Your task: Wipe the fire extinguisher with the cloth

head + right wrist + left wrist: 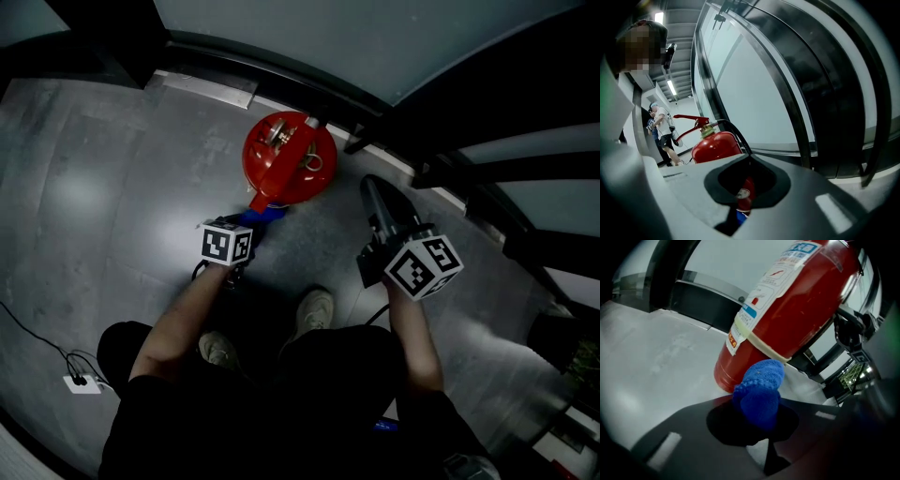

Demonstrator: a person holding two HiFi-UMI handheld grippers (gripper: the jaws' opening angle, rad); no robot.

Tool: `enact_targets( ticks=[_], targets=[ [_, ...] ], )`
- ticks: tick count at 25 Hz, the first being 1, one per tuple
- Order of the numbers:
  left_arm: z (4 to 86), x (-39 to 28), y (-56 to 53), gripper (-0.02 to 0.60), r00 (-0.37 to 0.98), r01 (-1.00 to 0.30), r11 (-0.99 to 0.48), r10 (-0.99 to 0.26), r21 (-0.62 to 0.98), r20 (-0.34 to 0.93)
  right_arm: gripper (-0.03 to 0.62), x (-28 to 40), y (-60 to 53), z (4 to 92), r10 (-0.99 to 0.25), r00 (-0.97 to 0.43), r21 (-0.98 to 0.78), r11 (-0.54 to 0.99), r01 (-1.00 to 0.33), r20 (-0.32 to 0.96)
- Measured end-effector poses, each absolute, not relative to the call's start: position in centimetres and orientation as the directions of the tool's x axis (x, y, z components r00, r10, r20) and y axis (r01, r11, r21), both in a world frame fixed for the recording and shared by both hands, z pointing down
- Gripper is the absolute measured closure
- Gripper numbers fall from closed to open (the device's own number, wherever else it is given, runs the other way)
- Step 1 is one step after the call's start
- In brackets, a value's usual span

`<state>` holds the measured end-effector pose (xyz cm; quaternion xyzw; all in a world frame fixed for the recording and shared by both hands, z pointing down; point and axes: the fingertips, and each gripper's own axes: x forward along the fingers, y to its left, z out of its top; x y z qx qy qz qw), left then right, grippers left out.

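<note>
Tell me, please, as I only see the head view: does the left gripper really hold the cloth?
Observer: Yes. In the left gripper view, the left gripper has its fingers shut on the blue cloth, which bulges out past them.
Operator: Where on the fire extinguisher is it?
Observer: Low on the red body, just under the cream band at the foot of the label. It appears to touch.
Operator: And the right gripper?
Observer: Its own view shows the fingers together with nothing held. The extinguisher stands beyond them, untouched.
</note>
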<state>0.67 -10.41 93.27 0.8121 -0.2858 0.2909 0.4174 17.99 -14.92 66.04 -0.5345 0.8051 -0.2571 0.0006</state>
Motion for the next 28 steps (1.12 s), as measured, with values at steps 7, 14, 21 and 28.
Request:
enact_targets(
  ticks=[7, 14, 21, 28],
  targets=[
    [83.5, 1.1, -7.7, 0.532, 0.792, -0.443, -0.771, -0.096, 0.458, 0.604, 0.591, 17.8, -15.8, 65.1, -0.876, -0.413, -0.406, 0.293, -0.866, 0.248],
    [68.4, -2.2, -9.7, 0.534, 0.912, -0.227, -0.913, -0.077, 0.339, 0.402, 0.591, 19.6, -16.0, 62.6, -0.908, -0.352, -0.351, 0.261, -0.899, 0.226],
    [57.7, -0.7, -4.0, 0.534, 0.964, 0.099, -0.968, 0.151, 0.232, 0.220, 0.591, 20.3, -15.4, 58.5, -0.903, -0.367, -0.238, 0.315, -0.919, 0.225],
    [51.1, -4.0, -9.7, 0.534, 0.941, -0.237, -0.950, -0.172, 0.202, 0.292, 0.591, 19.3, -11.7, 50.1, -0.856, -0.403, -0.290, 0.316, -0.903, 0.323]
  ],
)
